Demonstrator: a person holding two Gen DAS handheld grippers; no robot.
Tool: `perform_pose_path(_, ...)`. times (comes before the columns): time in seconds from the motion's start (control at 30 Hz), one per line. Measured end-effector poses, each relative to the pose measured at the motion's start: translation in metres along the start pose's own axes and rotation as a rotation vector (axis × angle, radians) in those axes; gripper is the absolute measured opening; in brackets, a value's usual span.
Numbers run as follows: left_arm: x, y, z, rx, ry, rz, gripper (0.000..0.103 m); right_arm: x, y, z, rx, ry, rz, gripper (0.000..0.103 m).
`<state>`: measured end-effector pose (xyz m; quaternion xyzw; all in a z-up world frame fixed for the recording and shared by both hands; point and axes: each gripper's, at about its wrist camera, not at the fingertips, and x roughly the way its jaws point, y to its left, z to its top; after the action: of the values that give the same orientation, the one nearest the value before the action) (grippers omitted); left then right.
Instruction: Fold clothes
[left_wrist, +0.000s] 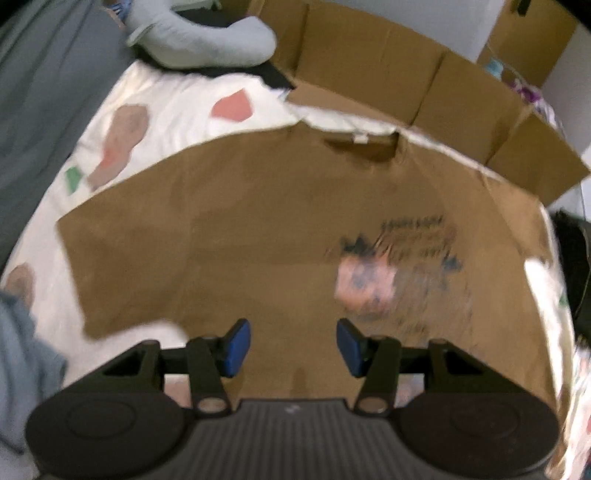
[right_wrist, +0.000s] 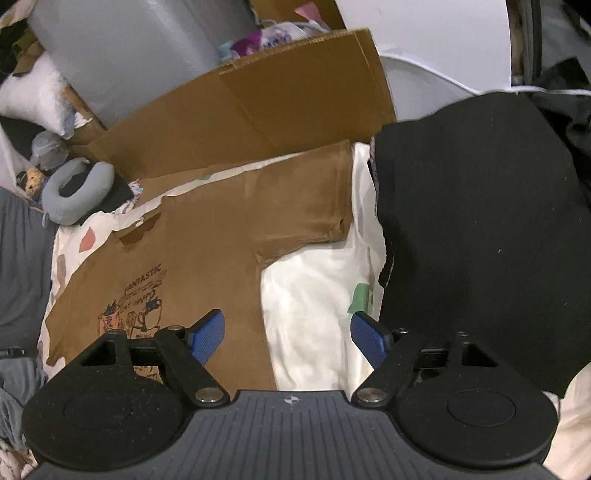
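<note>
One brown T-shirt (right_wrist: 207, 236) lies on one patterned bedsheet (right_wrist: 314, 302), beside one black garment (right_wrist: 480, 221), one grey neck pillow (right_wrist: 74, 195) and one cardboard box (right_wrist: 277, 99).

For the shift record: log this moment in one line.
stage: pre-fold | brown T-shirt: flat on bedsheet | left gripper: open, empty | right gripper: open, empty

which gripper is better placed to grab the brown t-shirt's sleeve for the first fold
Right. The right gripper hangs open beside the brown t-shirt, with the spread sleeve just ahead. The left gripper is open over the shirt's body, its view blurred.
</note>
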<state>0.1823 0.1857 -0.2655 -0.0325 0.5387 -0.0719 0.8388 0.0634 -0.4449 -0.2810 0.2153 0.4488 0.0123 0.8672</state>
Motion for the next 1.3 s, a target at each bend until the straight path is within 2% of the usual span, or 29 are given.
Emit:
perform_pose_path(0.1,0.013,-0.017,0.028,0.03,-0.024,0.019,0.055,0.011,-0.002,0.0,0.033,-0.004,-0.008,0.08)
perform_pose_path(0.37,0.054,-0.066,0.085,0.102,-0.007,-0.031,0.055,0.027,-0.007,0.006,0.109,-0.044,-0.019,0.08)
perform_pose_path(0.67,0.085,-0.114,0.124,0.165,0.007,-0.098,0.055,0.047,-0.009,0.005,0.134,-0.048,-0.039,0.08)
perform_pose_path(0.77,0.098,-0.132,0.131,0.188,0.01,-0.114,0.055,0.056,-0.01,0.005,0.151,-0.048,-0.06,0.08)
perform_pose_path(1.0,0.132,-0.182,0.136,0.267,0.035,-0.122,0.055,0.075,-0.012,0.01,0.199,-0.078,-0.044,0.08)
perform_pose_path(1.07,0.146,-0.2,0.134,0.308,0.051,-0.066,0.055,0.08,-0.013,0.01,0.215,-0.096,-0.032,0.08)
perform_pose_path(1.23,0.173,-0.23,0.131,0.322,0.085,-0.098,0.055,0.093,-0.011,0.007,0.213,-0.156,-0.045,0.08)
perform_pose_path(1.3,0.182,-0.246,0.129,0.341,0.093,-0.109,0.055,0.1,-0.01,0.007,0.213,-0.153,-0.049,0.08)
